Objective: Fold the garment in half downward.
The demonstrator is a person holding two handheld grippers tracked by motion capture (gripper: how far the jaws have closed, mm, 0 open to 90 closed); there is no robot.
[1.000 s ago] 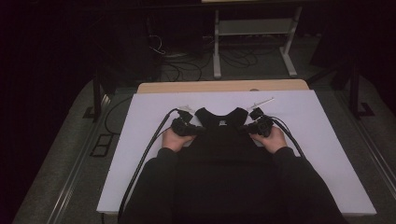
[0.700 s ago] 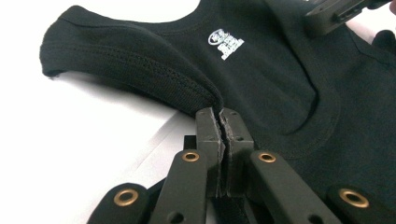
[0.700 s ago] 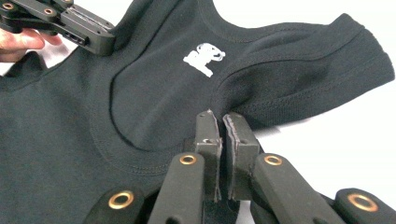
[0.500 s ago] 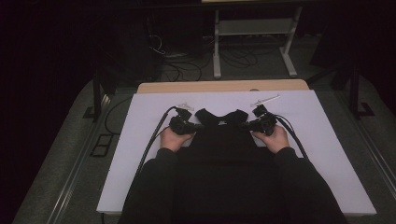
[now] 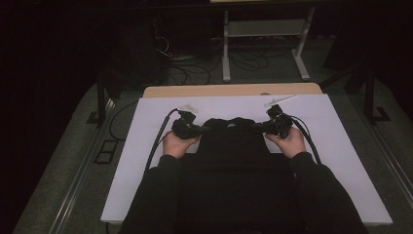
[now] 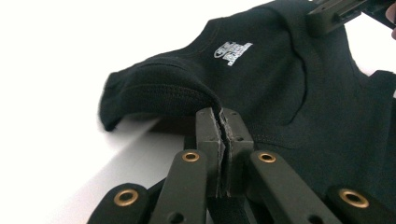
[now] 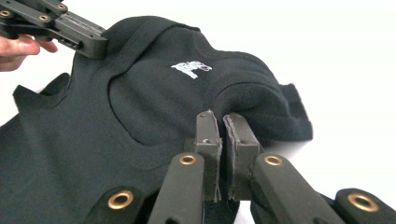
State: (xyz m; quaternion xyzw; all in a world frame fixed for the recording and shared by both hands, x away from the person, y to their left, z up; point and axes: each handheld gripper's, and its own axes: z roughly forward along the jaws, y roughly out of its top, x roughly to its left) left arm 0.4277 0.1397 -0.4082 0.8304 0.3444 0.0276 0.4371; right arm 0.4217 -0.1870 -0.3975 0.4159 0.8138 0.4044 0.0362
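Big white tabletop point(image 5: 341, 146) under everything, and spread on it, running back toward the person, a black shirt point(image 5: 234, 146) with its collar end farthest away. The left hand-held gripper point(image 5: 200, 129) is clenched on the shirt's left shoulder edge, the right hand-held gripper point(image 5: 259, 127) clenched on the opposite shoulder, so the cloth spans straight between the two. This looks like a two-point lift of the shoulders, perhaps toward a fold, and the way to do it well is to raise both sides evenly, keep the span between them taut but not stretched, and hold the pinch firm so the hem doesn't slip out. The high view gives the full layout, both hands level and the shirt centred between them, but the cloth reads as one dark patch there. The left gripper view brings out the rolled sleeve point(image 6: 154, 93) just beyond its shut jaws and a small white label point(image 6: 232, 51) inside the collar; the right gripper view shows that label point(image 7: 191, 69) too, plus the neckline seam point(image 7: 112, 107).
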